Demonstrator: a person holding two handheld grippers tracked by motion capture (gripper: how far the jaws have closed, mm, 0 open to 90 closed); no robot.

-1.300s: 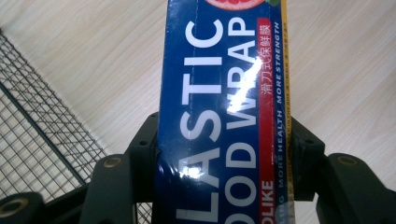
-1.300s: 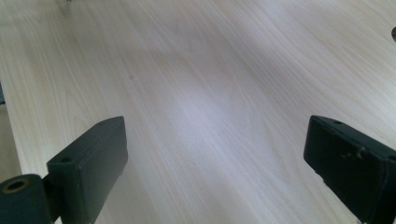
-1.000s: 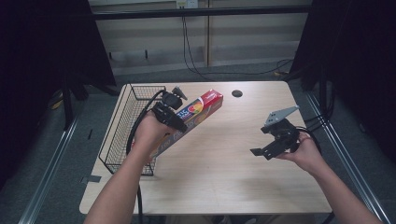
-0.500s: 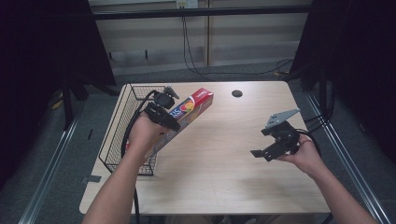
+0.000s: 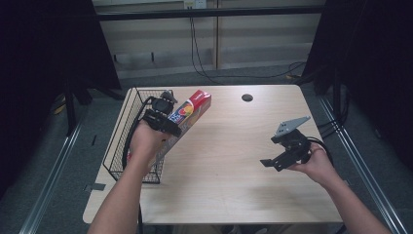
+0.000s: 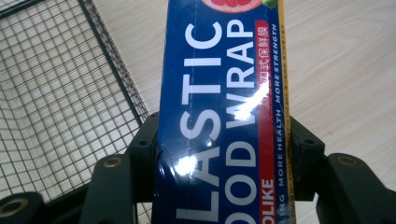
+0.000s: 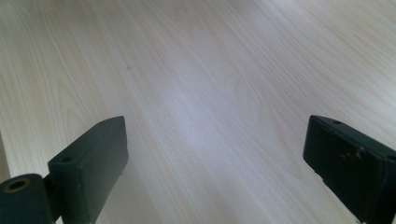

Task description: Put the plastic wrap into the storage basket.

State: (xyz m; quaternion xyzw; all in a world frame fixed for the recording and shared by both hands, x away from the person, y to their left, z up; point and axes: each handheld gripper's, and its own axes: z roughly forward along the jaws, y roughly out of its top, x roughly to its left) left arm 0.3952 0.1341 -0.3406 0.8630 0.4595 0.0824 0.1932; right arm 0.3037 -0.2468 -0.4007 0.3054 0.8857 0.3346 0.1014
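step: box into basket | left tongs [image 5: 168, 122] clamped on plastic wrap box [image 5: 187, 113], upper left of frame, tilted over wire basket [image 5: 117, 146] rim | right tongs [image 5: 276, 162] apart, idle over counter [image 5: 234, 146] | tip: lower it lengthwise, clear the rim before releasing

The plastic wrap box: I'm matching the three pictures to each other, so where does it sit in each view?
High view: the plastic wrap box lies slanted left of centre, held by the left gripper beside the wire basket.
Left gripper view: it fills the middle, clamped between the black jaws, basket mesh at left.
Right gripper view: not in it; bare table between open jaws.
Shared landmark: the pale wooden table.
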